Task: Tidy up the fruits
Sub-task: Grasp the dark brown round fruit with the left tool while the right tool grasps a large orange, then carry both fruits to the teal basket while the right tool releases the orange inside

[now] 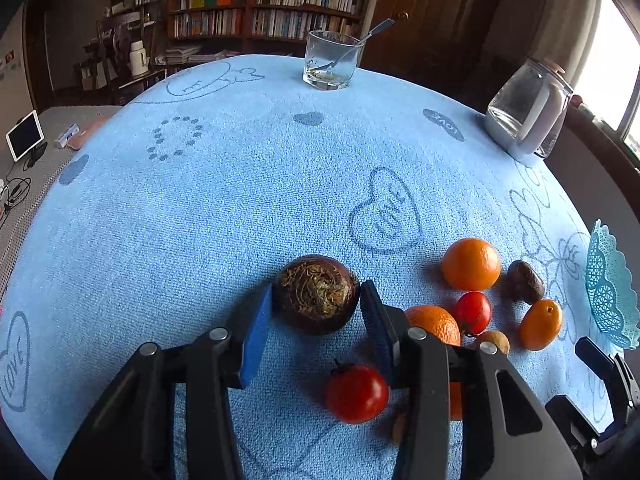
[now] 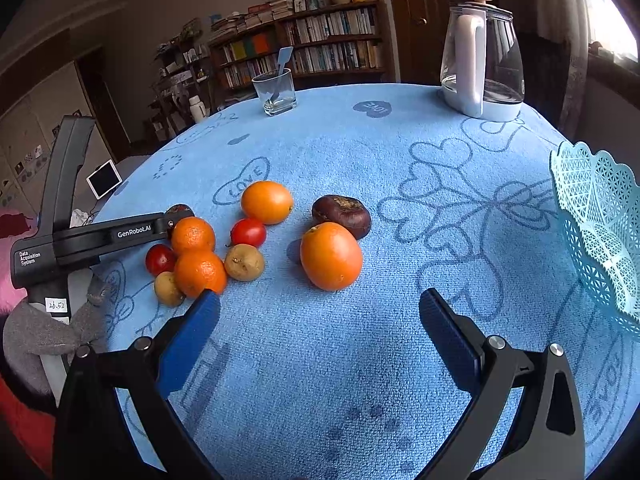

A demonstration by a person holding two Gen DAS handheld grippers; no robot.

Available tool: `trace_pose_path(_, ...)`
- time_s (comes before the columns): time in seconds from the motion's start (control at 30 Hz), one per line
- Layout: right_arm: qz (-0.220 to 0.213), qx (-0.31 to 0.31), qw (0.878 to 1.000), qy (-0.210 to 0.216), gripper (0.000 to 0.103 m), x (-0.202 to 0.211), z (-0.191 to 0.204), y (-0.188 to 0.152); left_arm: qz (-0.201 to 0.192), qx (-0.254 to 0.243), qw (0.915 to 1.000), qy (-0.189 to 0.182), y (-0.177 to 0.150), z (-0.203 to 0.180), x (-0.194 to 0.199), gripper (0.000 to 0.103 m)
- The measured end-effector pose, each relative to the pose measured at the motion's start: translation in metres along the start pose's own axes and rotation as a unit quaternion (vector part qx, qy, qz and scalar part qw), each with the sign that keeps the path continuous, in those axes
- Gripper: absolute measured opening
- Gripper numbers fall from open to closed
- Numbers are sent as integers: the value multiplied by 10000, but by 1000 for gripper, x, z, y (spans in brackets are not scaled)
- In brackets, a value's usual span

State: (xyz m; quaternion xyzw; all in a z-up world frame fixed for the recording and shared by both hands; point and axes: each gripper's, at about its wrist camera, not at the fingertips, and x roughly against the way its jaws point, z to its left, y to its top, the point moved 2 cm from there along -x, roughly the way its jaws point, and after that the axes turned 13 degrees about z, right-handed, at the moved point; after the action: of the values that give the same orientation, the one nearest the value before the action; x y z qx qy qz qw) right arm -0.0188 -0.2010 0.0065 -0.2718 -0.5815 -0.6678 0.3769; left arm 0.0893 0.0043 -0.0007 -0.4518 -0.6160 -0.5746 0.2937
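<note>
My left gripper (image 1: 316,300) is shut on a round dark brown fruit (image 1: 316,294) that rests on the blue cloth, a blue pad against each side. Close to its right lie a mandarin (image 1: 434,322), two tomatoes (image 1: 356,393) (image 1: 473,312), a big orange (image 1: 471,264) and a smaller dark fruit (image 1: 526,282). My right gripper (image 2: 319,302) stands open just in front of an orange (image 2: 331,256), with nothing between its fingers. Behind that orange sits a dark fruit (image 2: 342,210). A turquoise lattice basket (image 2: 600,224) stands at the table's right edge.
A glass with a spoon (image 1: 330,62) and a glass kettle (image 1: 528,116) stand at the far edge of the table. More mandarins, tomatoes and small tan fruits cluster at the left (image 2: 200,273). A tablet (image 1: 25,134) is on a side surface to the left.
</note>
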Motion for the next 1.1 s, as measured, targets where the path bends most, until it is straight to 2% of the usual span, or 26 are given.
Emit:
trace_pose_path(0.13, -31, -43, 10000, 30, 100, 1, -1, 0, -214, 123, 9997, -44, -2, 5, 9, 44)
trace_pose_path(0.27, -29, -151, 9999, 58, 95, 2, -6, -1, -612, 203, 9978, 171, -5, 7, 26, 44)
trace_pose_path(0.43, 42, -327, 9995, 29, 80, -1, -12, 0, -1087, 241, 9927, 471, -10, 6, 45, 45)
trace_pose_path(0.57, 305, -339, 9990, -20, 70, -7, -13, 6, -1312, 272, 9890, 625, -12, 5, 55, 44)
trace_pose_path(0.77, 434, -198, 9988, -119, 64, -16, -8, 26, -1420, 213, 9867, 764, -12, 0, 58, 45)
trace_pose_path(1.0, 618, -204, 9977, -161, 40, -39, -4, 33, -1431, 174, 9864, 794, -14, -3, 58, 45)
trace_pose_path(1.1, 576, -292, 9979, -46, 40, -37, -9, 33, -1424, 160, 9864, 801, -15, -4, 59, 45)
